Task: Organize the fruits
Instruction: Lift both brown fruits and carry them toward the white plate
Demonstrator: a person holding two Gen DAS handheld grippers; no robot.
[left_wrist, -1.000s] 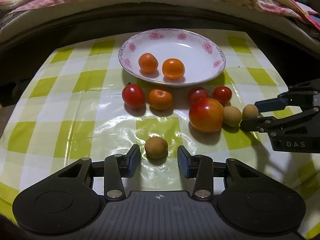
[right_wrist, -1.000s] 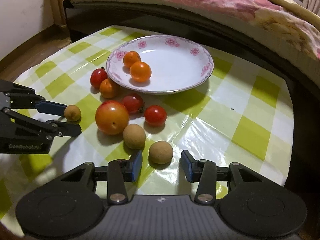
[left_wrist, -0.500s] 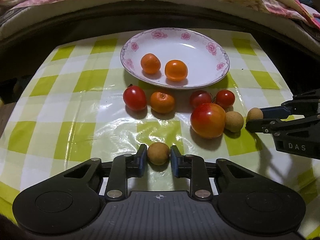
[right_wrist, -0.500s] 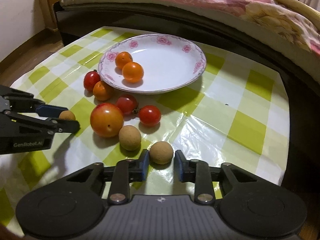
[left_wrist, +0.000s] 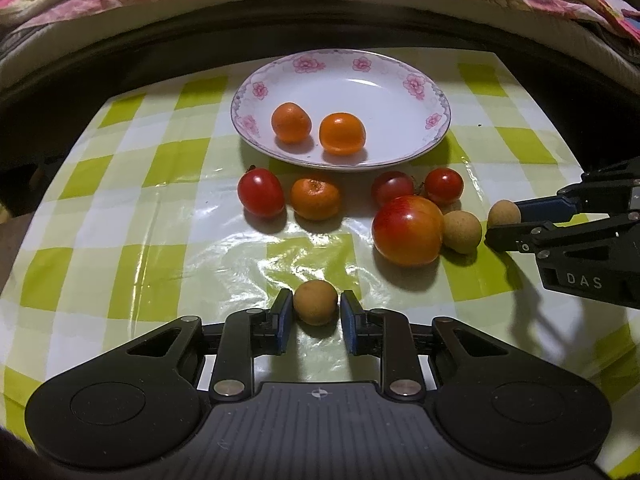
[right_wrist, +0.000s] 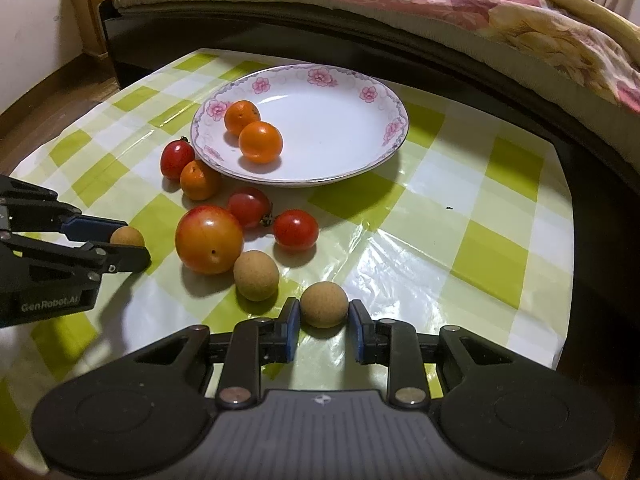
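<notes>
A white plate (left_wrist: 436, 92) with a pink flower rim sits at the far middle of the green-checked tablecloth (left_wrist: 120, 216), and it holds two small oranges (left_wrist: 291, 122) side by side in its near-left part, with the rest of its well bare. On the cloth just in front of the plate, from left to right, lie a red cherry tomato (left_wrist: 261, 192), a third small orange (left_wrist: 315, 198), two more cherry tomatoes (left_wrist: 443, 186) close together, a big red-orange tomato (left_wrist: 407, 230), and a tan longan (left_wrist: 461, 227) touching the big tomato's right side. The left gripper (left_wrist: 315, 316) has its blue pads closed onto a brownish longan (left_wrist: 315, 302) resting on the cloth, well in front of the row. The right gripper (right_wrist: 323, 330) is likewise clamped on a pale longan (right_wrist: 323, 304), which sits on the cloth just right of the loose one (right_wrist: 256, 275). The left wrist view shows the right gripper from the side at the right edge, marked DAS, with its fruit (left_wrist: 503, 213) between the fingers. The right wrist view alone shows the wooden floor (right_wrist: 52, 92) and a pale wall at left, and the dark bed frame (right_wrist: 280, 36) with its pink quilt running behind the table.
</notes>
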